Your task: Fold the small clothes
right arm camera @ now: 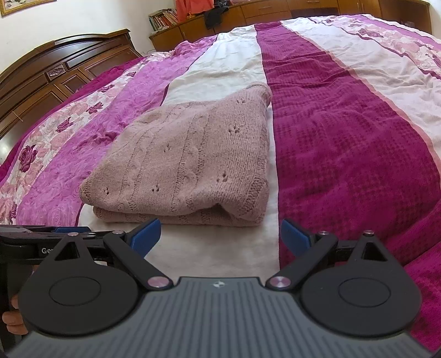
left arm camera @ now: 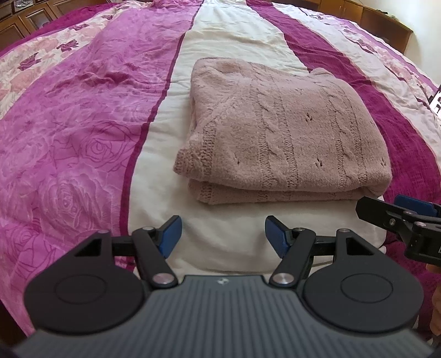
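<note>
A dusty-pink cable-knit sweater (left arm camera: 278, 132) lies folded into a thick rectangle on the white stripe of the bedspread, its doubled edge facing me. In the right wrist view the same sweater (right arm camera: 193, 162) sits just beyond the fingers. My left gripper (left arm camera: 223, 236) is open, hovering short of the sweater's near edge with nothing between its blue pads. Open too is my right gripper (right arm camera: 220, 236), empty and just in front of the fold. The right gripper's head (left arm camera: 399, 217) shows at the right edge of the left wrist view.
The bedspread (left arm camera: 82, 137) has pink rose, white and magenta stripes. A dark wooden headboard (right arm camera: 49, 74) stands at the left, and a wooden cabinet (right arm camera: 248, 16) with books and clothes runs along the far wall. A hand (right arm camera: 11, 316) holds the left gripper's handle.
</note>
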Available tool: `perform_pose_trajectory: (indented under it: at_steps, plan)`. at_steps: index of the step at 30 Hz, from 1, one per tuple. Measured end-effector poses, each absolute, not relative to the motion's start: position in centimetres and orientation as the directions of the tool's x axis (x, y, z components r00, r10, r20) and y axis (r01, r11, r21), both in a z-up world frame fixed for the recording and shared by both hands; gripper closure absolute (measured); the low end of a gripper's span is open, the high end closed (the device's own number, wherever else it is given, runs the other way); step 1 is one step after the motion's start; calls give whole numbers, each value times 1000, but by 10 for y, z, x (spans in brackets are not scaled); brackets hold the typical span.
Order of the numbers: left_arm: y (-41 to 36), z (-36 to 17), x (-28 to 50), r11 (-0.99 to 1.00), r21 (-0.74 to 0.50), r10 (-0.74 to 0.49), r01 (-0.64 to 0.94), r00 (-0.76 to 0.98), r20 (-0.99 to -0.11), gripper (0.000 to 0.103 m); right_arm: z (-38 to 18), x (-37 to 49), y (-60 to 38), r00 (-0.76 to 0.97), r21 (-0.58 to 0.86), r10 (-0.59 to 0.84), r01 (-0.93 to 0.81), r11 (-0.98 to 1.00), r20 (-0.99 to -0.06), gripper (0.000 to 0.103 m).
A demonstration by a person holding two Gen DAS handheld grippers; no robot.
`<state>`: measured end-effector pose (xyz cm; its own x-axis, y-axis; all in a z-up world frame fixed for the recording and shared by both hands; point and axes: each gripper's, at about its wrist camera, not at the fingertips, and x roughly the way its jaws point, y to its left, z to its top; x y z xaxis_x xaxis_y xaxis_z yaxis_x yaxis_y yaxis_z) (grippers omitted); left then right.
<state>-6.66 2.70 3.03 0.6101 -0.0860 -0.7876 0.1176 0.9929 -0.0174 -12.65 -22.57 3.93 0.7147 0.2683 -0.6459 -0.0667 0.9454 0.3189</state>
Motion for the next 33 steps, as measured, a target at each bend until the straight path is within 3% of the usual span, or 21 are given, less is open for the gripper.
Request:
perform_pose_trajectory:
  at_steps: [33]
  plan:
    - [27,28,-67,993,-11,-81,119,607,-790,35,37,-128,-225,708,326,272,-63,943,-651,6]
